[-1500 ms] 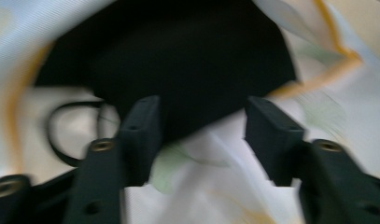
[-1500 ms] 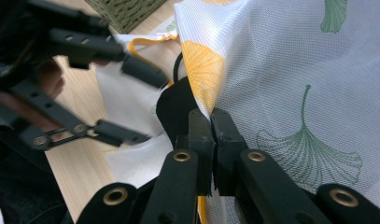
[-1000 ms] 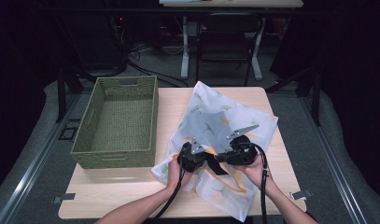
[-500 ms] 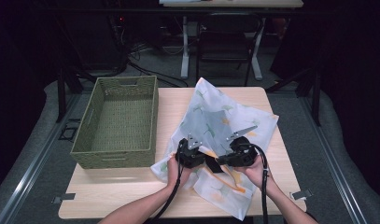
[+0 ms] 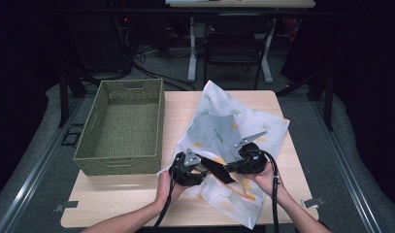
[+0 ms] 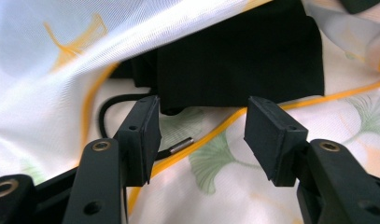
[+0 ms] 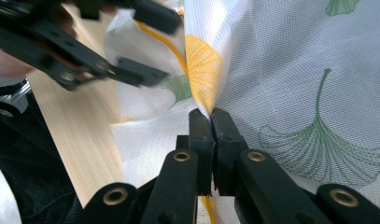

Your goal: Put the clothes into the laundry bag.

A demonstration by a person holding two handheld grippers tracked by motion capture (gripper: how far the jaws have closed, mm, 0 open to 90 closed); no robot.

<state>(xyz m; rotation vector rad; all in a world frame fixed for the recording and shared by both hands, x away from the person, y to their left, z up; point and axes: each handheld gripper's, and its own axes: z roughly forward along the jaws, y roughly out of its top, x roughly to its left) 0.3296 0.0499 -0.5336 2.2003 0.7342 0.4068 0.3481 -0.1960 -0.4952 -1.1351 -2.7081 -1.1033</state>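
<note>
A white mesh bag (image 5: 224,126) printed with ginkgo leaves lies crumpled on the wooden table (image 5: 117,204). A black cloth (image 5: 215,169) sits at its mouth, partly under the mesh (image 6: 61,42). My left gripper (image 5: 201,170) points at the black cloth (image 6: 239,60). Its jaws have just been opening and now stand apart (image 6: 201,116) with nothing between them, a little short of the cloth. A black cord with a metal tip (image 6: 180,145) lies under them. My right gripper (image 5: 232,167) is shut on a fold of the mesh bag (image 7: 290,70), pinching it at the fingertips (image 7: 210,114) and holding it up.
A green woven basket (image 5: 122,126) stands on the left half of the table, beside the bag. Bare tabletop (image 7: 80,135) shows between the basket and the bag. Dark floor, cables and chair legs lie beyond the far edge.
The left gripper's jaws have opened and the hand has drawn back a little from the black cloth. The right gripper has kept still, pinching the mesh.
</note>
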